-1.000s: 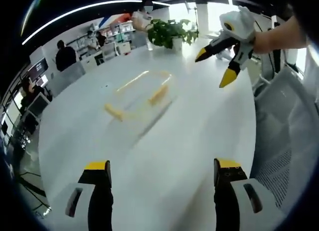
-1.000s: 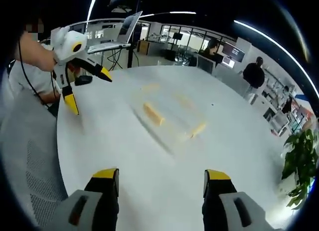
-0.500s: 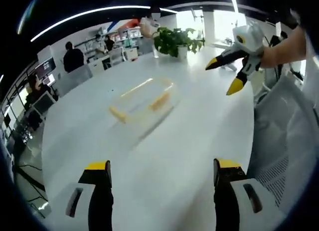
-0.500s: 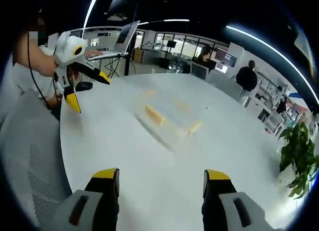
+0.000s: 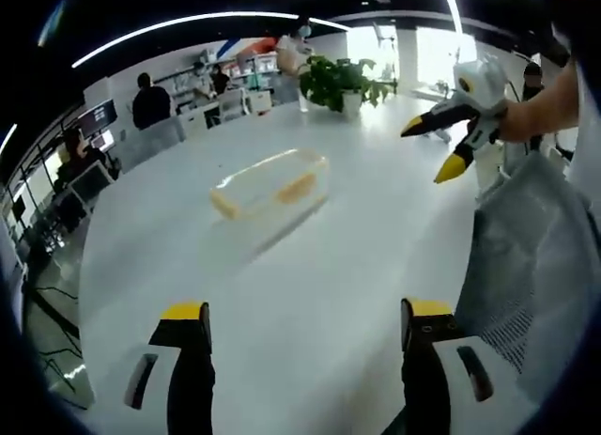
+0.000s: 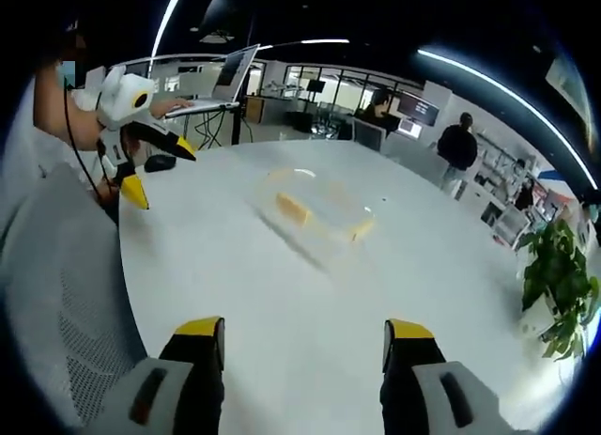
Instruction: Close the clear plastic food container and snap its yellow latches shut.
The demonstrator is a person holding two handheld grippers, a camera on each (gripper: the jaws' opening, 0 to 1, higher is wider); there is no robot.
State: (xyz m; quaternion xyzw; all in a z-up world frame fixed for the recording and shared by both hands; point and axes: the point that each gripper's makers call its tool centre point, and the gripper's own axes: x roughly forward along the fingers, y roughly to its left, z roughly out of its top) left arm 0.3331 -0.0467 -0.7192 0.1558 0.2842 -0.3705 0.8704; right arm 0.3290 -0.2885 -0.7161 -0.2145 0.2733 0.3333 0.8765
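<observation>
container (image 5: 272, 183) clear, lidded, yellow latches, on white table (image 5: 310, 285) | left gripper (image 5: 302, 322) released | right gripper (image 6: 302, 336) released

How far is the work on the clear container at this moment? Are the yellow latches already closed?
Nothing looks done yet. The clear container sits alone on the white table, and whether its yellow latches are snapped is too blurred to tell. Nothing is in hand: the left gripper and the right gripper are both open and empty, held well short of the container. Left: reach it, seat the lid and press the latches shut.
</observation>
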